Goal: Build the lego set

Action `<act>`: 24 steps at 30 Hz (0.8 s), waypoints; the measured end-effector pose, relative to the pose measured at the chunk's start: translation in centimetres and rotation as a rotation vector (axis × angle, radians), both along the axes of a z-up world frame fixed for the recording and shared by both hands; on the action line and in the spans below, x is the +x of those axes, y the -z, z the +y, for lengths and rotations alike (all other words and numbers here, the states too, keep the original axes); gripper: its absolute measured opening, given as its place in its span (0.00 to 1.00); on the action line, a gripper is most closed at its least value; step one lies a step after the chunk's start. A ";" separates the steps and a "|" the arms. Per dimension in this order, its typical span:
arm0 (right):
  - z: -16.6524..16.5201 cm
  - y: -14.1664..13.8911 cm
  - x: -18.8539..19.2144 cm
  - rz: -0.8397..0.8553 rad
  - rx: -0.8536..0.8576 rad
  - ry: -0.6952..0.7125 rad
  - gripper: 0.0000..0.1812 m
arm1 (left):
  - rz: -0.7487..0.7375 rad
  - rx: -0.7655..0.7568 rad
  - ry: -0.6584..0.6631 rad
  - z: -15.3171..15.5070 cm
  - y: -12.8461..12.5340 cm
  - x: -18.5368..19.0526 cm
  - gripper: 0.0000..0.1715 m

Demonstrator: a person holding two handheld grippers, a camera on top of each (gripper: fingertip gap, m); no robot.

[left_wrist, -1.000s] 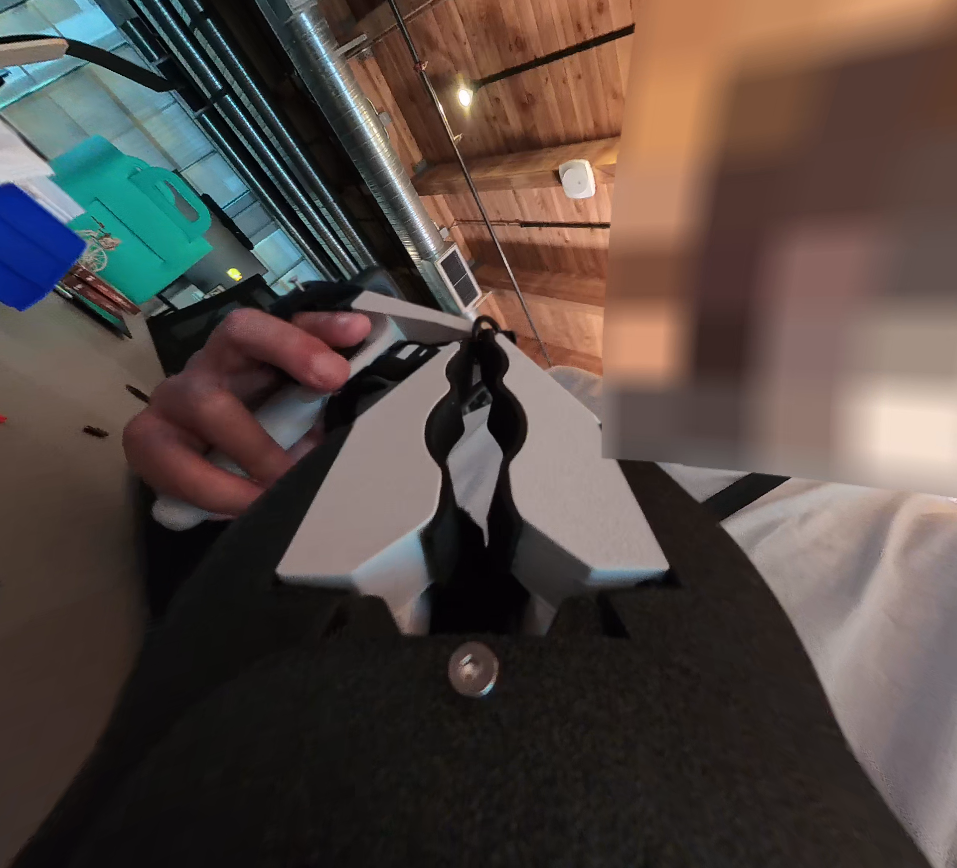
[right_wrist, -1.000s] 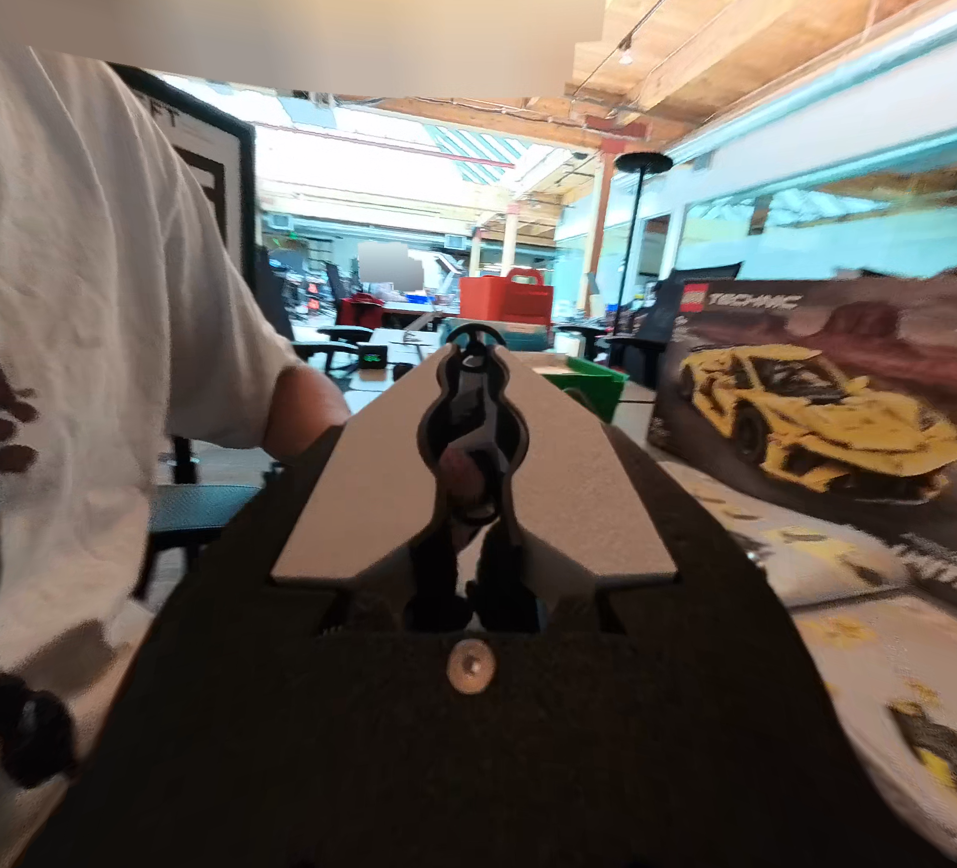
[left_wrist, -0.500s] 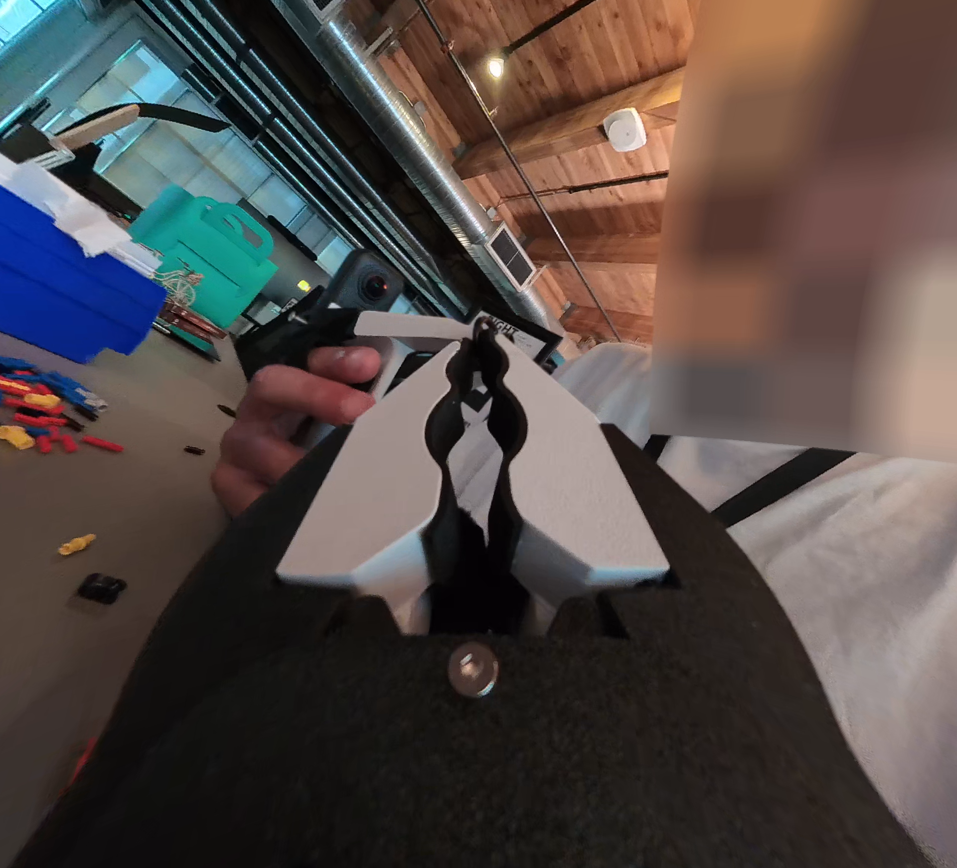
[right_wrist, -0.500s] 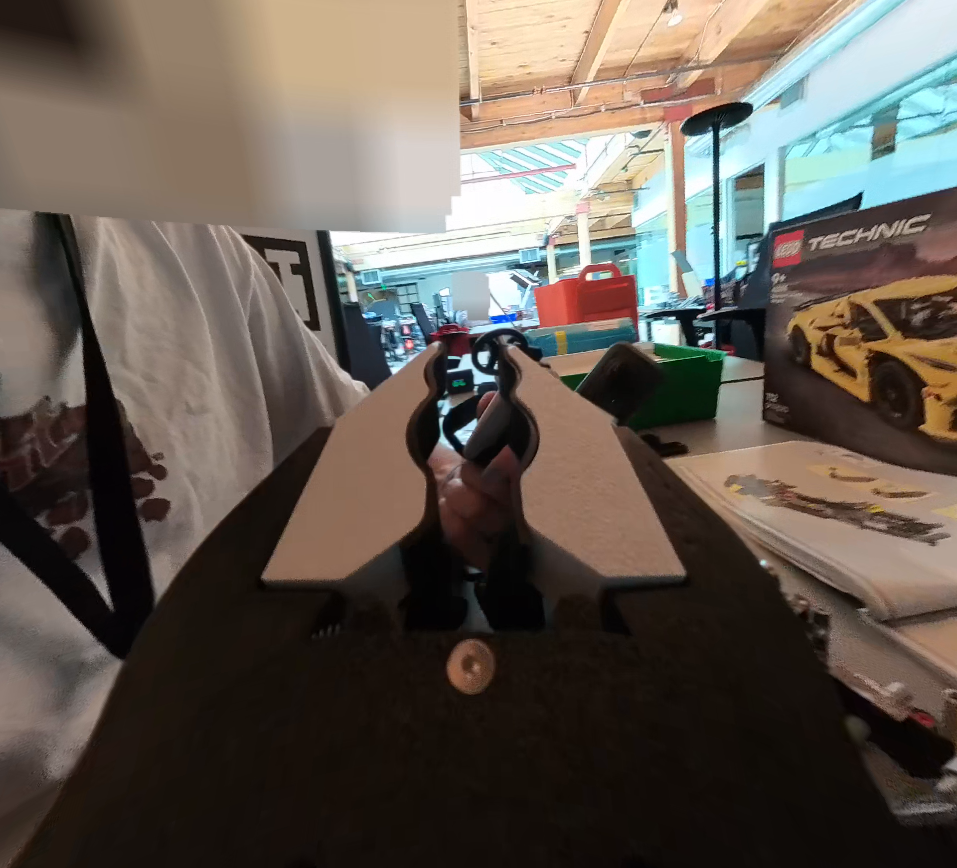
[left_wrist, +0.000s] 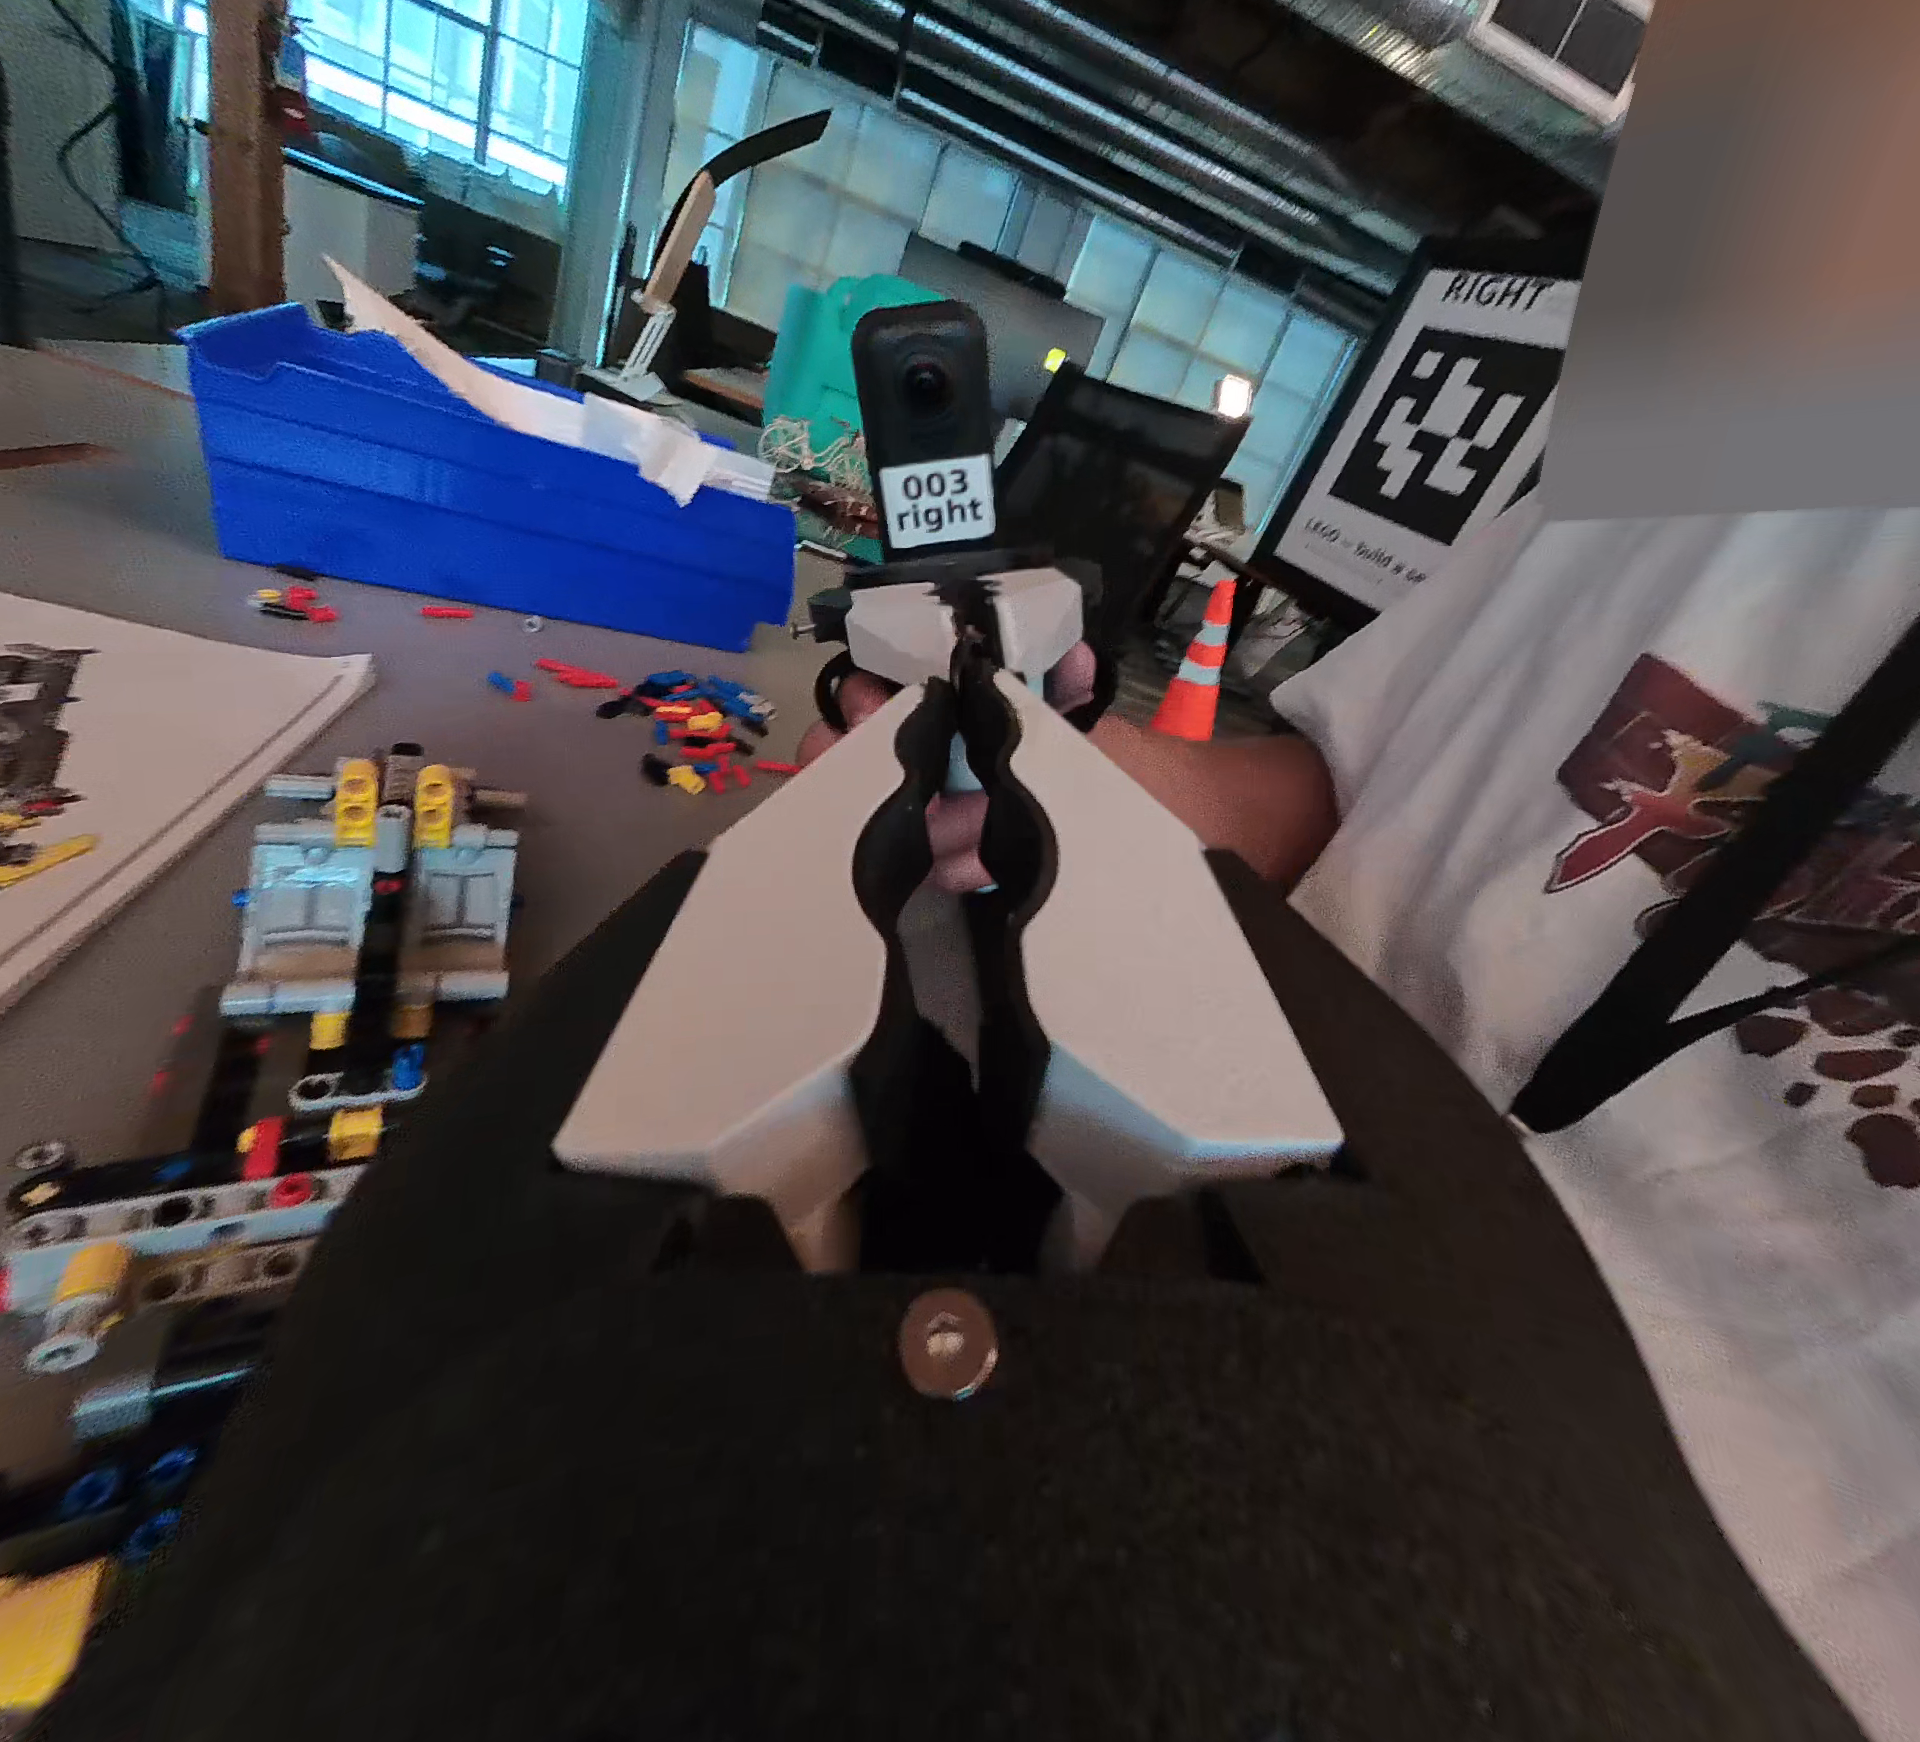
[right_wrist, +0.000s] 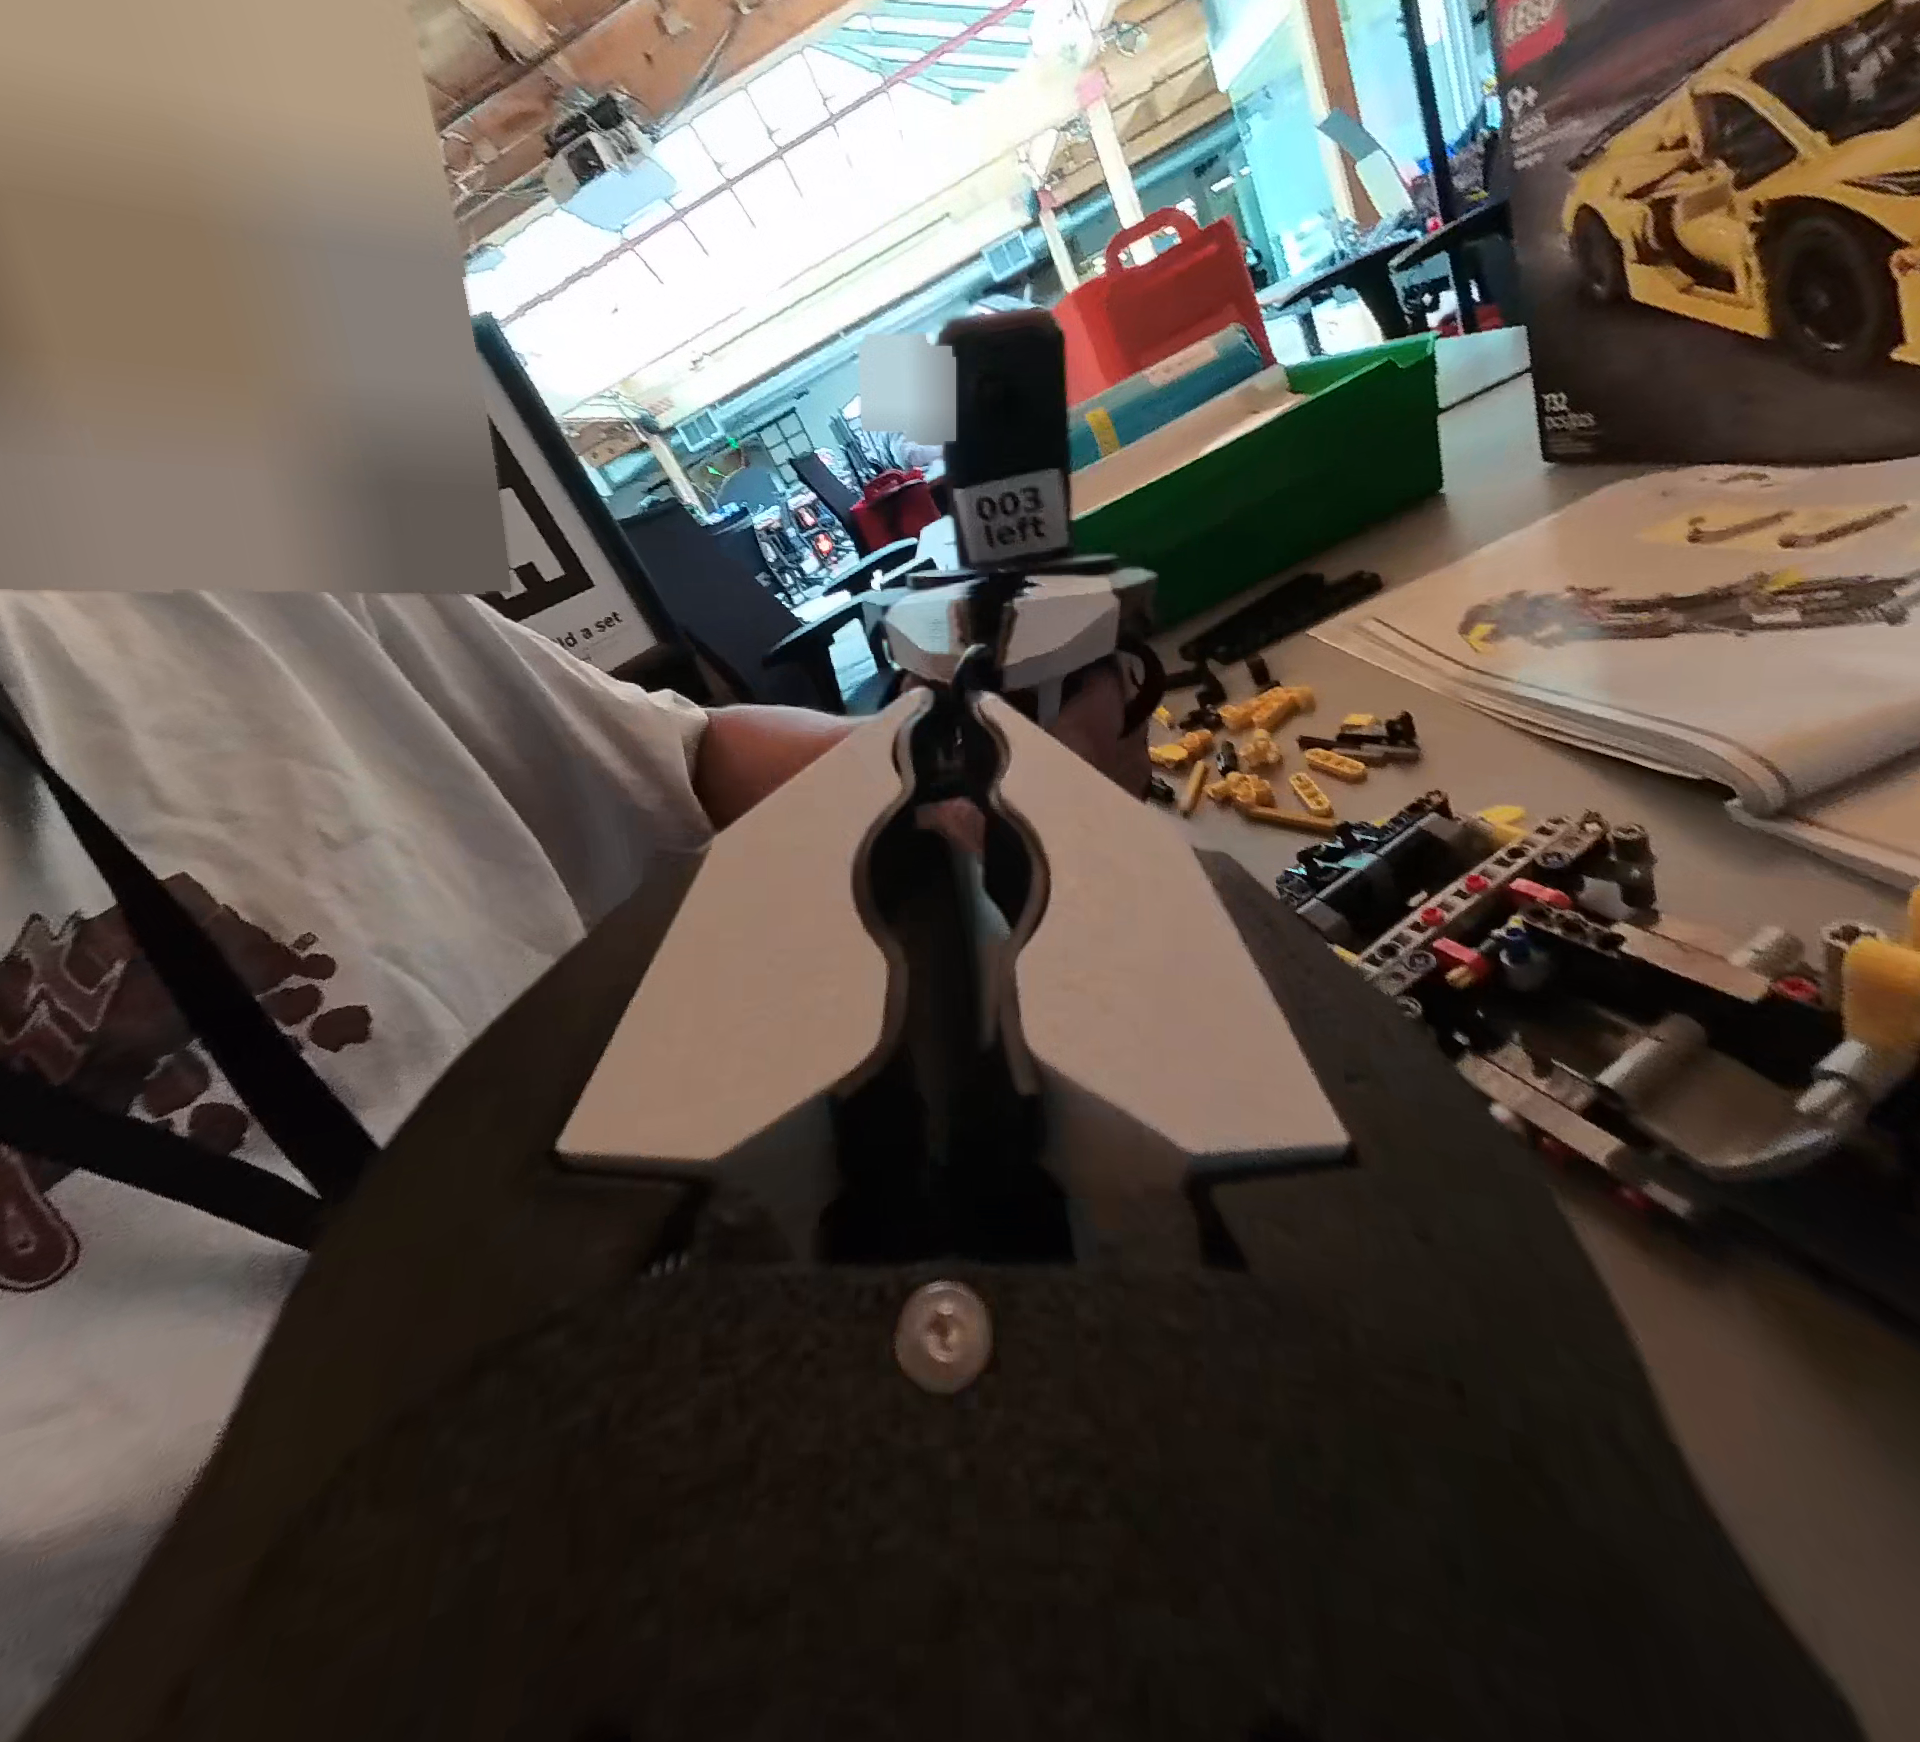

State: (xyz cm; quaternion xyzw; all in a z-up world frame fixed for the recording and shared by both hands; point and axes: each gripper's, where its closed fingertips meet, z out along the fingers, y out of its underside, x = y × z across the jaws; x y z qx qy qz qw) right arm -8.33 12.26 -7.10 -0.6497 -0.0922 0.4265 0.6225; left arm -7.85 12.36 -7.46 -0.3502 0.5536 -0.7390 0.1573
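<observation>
My left gripper (left_wrist: 961,690) is shut and empty, held above the table. My right gripper (right_wrist: 953,705) is also shut and empty. The two point at each other, tips close together; the right one shows head-on in the left wrist view (left_wrist: 961,627), and the left one in the right wrist view (right_wrist: 1003,627). A partly built lego chassis (left_wrist: 364,923), grey, black and yellow, lies on the table left of my left gripper. It also shows in the right wrist view (right_wrist: 1558,944). Loose red, blue and yellow pieces (left_wrist: 691,726) lie beyond it.
A blue bin (left_wrist: 468,497) and an open instruction booklet (left_wrist: 156,736) lie at the left. The right wrist view shows yellow and black loose pieces (right_wrist: 1268,757), a green bin (right_wrist: 1278,477), the booklet (right_wrist: 1662,643) and the set's box (right_wrist: 1714,165). A person in a white shirt (left_wrist: 1610,861) sits close behind.
Both grippers have swung down from pointing at the ceiling and the person, and now face each other over the table. The right gripper's fingers have closed from slightly apart.
</observation>
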 end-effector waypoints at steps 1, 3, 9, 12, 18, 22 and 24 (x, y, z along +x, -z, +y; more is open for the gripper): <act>0.1 0.3 0.1 -0.009 -0.011 0.009 0.01 | 0.006 0.020 -0.011 0.1 0.3 0.1 0.00; 0.4 0.9 0.2 -0.033 -0.035 0.027 0.02 | 0.023 0.053 -0.031 0.3 0.8 0.3 0.00; 1.0 1.6 0.5 -0.026 -0.084 0.055 0.02 | 0.037 0.097 -0.071 0.9 1.5 0.7 0.00; 1.3 2.5 1.1 -0.063 -0.122 0.095 0.01 | 0.038 0.172 -0.120 1.1 2.2 1.2 0.00; 0.1 4.7 5.7 -0.338 -0.149 0.440 0.00 | 0.207 0.555 -0.017 -0.3 8.9 -0.7 0.09; -0.9 4.4 7.5 -0.446 -0.089 0.585 0.00 | 0.306 0.851 -0.042 0.1 13.4 -0.6 0.13; -0.9 4.4 7.6 -0.455 -0.077 0.589 0.00 | 0.349 0.883 -0.034 0.3 14.4 -0.8 0.12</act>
